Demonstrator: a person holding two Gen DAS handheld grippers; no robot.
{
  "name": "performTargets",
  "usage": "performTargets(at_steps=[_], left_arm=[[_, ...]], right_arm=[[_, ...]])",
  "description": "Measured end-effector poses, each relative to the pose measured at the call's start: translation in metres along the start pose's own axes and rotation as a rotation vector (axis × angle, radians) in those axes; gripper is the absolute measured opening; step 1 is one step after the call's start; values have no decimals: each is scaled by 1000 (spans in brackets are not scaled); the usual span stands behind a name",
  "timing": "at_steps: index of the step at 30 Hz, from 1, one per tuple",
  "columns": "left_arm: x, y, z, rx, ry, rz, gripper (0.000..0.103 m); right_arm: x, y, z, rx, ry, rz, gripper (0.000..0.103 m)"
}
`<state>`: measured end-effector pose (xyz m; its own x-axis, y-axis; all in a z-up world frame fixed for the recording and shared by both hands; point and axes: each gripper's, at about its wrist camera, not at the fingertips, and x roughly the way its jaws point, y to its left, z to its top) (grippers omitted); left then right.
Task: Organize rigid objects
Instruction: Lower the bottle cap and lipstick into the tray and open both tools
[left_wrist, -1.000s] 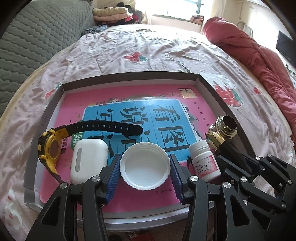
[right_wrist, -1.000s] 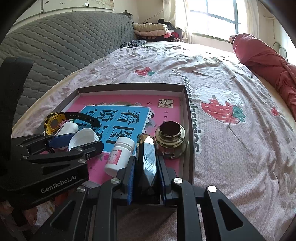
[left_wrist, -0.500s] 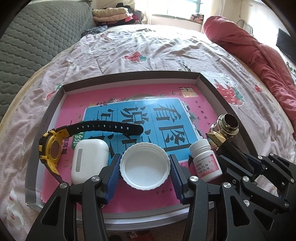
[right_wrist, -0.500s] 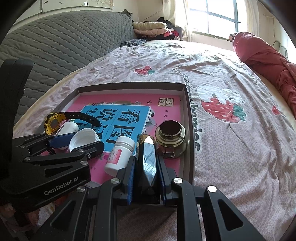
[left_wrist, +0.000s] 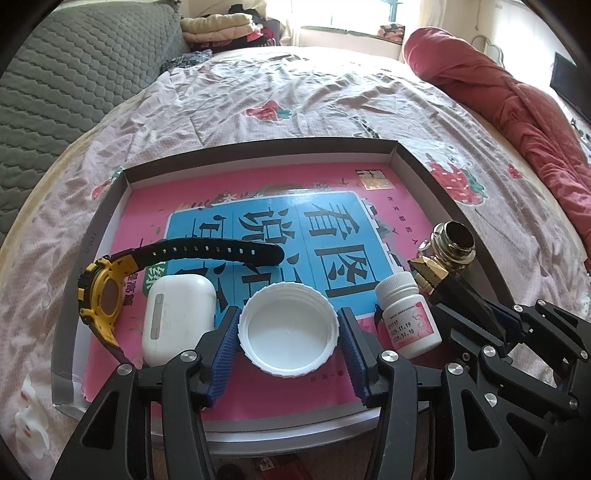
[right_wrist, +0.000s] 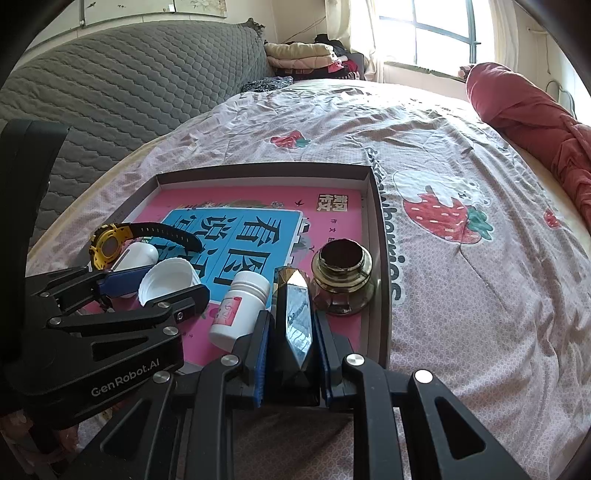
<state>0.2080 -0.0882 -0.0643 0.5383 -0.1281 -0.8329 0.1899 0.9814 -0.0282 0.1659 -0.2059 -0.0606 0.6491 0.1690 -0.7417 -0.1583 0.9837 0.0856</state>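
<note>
Here, a white cap (left_wrist: 289, 335) is clamped in the left gripper's (left_wrist: 289, 341) jaws near the tray's (left_wrist: 419, 162) front edge; a faceted stopper (right_wrist: 294, 318) is gripped by the right gripper (right_wrist: 291, 341) beside the bottle (right_wrist: 341, 271).

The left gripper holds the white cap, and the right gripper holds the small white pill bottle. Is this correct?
Only partly. The left gripper holds the white cap, but the right gripper holds a dark faceted crystal-shaped piece; the pill bottle lies free beside it, per the right wrist view.
</note>
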Motion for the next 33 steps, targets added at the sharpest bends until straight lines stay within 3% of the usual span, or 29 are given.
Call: performTargets(at_steps=[24, 33], left_arm=[[-3, -1, -1, 7, 13, -37, 66], [-12, 1, 1, -1, -13, -54, 66]], right_arm=[[-17, -9, 4, 3, -50, -7, 24], [-19, -15, 6, 23, -61, -13, 38]])
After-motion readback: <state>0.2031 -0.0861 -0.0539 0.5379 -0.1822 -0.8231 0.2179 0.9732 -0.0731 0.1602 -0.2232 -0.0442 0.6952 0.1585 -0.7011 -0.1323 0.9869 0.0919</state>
